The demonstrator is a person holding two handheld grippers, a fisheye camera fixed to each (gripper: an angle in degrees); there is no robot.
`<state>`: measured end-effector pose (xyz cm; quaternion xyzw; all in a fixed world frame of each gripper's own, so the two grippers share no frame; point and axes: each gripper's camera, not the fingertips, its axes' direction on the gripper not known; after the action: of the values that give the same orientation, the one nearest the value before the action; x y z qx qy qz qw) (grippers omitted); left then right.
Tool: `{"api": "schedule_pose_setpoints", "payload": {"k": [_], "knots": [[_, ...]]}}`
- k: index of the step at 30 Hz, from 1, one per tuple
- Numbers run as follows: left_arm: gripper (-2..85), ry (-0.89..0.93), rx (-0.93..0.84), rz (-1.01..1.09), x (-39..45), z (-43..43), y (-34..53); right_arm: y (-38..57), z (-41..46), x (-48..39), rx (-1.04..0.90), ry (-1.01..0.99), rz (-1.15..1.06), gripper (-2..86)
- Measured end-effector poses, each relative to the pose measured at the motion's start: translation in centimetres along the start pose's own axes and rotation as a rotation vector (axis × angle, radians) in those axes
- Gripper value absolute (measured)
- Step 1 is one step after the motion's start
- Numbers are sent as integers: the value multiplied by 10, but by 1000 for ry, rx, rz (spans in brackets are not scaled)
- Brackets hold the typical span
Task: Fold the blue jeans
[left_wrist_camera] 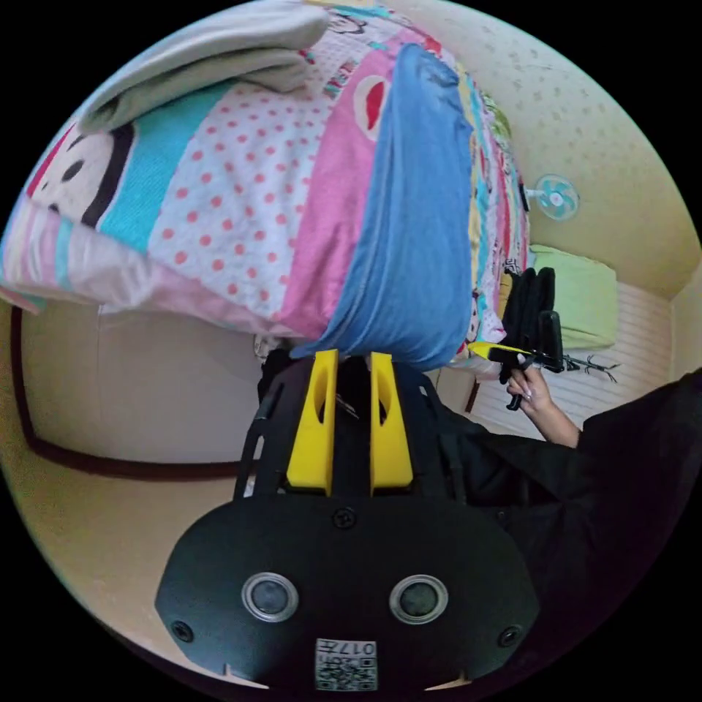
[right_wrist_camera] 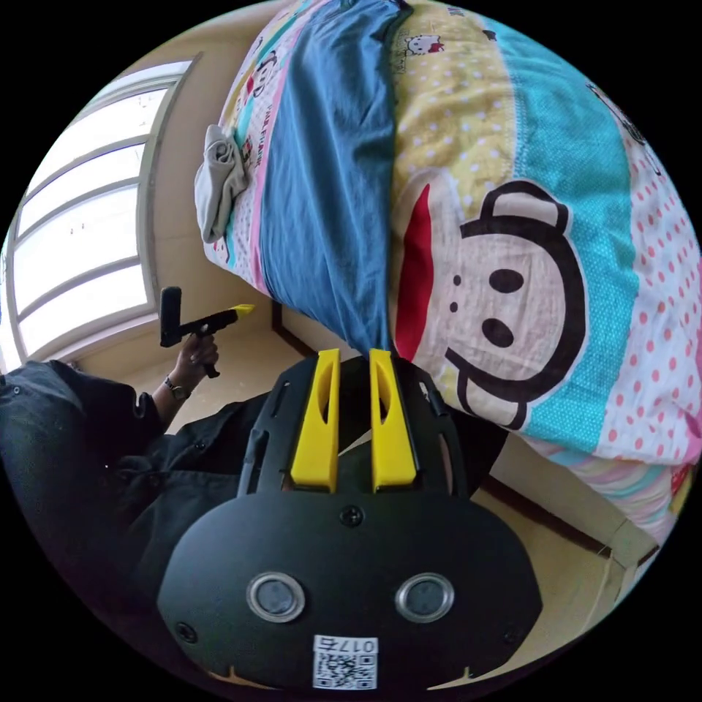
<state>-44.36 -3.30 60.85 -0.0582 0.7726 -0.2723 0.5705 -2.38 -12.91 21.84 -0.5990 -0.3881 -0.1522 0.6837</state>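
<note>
The left gripper (left_wrist_camera: 354, 356) has its yellow jaws a little apart, tips right at the end of the blue jeans (left_wrist_camera: 417, 219), holding nothing I can be sure of. The right gripper (right_wrist_camera: 354, 354) looks the same. The jeans lie long on the colourful bed cover (right_wrist_camera: 526, 219), near a folded grey cloth (left_wrist_camera: 212, 51).

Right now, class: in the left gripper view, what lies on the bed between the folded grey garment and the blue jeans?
Only patterned bedspread lies between the folded grey garment and the blue jeans.
</note>
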Motion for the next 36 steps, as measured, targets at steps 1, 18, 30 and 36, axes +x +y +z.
{"api": "schedule_pose_setpoints", "payload": {"k": [1, 18, 30, 36], "knots": [[89, 1, -7, 39, 14, 8, -7, -1, 1, -1, 19, 14, 4, 82], [3, -43, -62, -30, 75, 49, -11, -20, 29, -27, 49, 46, -4, 15], [2, -37, -79, -94, 57, 1, 12, -22, 53, -30, -4, 62, -16, 29], [67, -131, -54, -73, 49, -2, -12, -39, 5, 8, 97, -125, -22, 85]]}}
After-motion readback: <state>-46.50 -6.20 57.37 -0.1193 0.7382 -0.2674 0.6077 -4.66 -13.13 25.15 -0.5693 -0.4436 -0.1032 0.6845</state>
